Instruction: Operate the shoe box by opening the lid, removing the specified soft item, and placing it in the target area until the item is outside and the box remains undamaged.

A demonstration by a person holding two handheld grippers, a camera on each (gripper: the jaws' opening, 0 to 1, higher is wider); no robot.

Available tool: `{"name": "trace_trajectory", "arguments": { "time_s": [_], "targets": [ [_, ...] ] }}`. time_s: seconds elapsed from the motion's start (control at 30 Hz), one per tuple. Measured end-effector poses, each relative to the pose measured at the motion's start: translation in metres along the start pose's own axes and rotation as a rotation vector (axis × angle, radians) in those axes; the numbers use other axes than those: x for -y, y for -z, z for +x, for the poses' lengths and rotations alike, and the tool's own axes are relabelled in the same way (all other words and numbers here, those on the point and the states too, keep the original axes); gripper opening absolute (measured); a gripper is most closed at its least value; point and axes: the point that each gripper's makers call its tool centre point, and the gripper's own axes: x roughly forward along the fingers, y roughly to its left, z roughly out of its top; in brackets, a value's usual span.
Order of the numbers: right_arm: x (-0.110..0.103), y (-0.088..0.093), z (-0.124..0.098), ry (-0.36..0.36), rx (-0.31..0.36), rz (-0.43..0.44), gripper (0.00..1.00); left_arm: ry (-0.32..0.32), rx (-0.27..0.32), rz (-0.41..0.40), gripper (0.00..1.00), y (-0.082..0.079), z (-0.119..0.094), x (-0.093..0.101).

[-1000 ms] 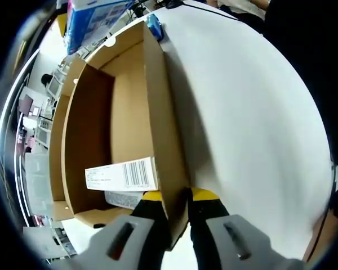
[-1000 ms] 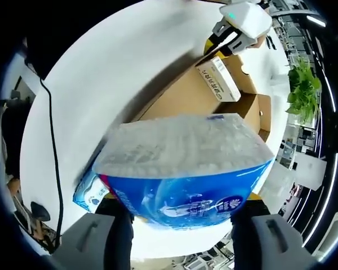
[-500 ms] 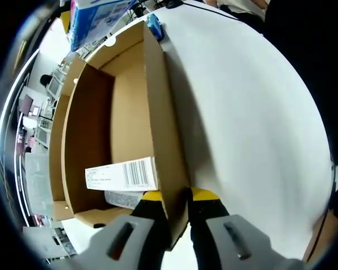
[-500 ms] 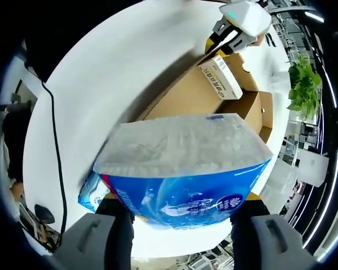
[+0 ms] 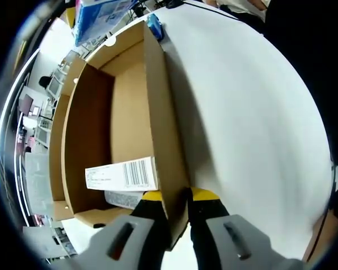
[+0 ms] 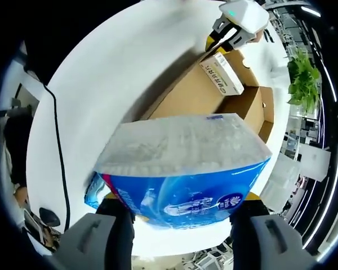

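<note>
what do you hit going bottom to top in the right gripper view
right gripper → blue pack → open box → left gripper

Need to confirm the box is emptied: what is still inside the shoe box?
Inside the shoe box shows bare cardboard and a white barcode label with a greyish patch below it. The near corner is hidden by the left gripper.

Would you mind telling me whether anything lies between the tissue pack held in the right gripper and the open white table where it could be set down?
Nothing visible does. The tissue pack is clamped in the right gripper, above bare white table beside the shoe box, whose wall the left gripper pinches. A small blue packet lies below the pack.
</note>
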Motion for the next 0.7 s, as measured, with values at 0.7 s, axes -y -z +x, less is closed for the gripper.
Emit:
{"name": "trace_trajectory", "arguments": {
  "time_s": [0.7],
  "targets": [
    [-0.023,0.017,-0.009,-0.024,-0.046,0.089,0.68,-0.001,-0.001,0.0,0.11,0.001,0.0,-0.001]
  ]
}}
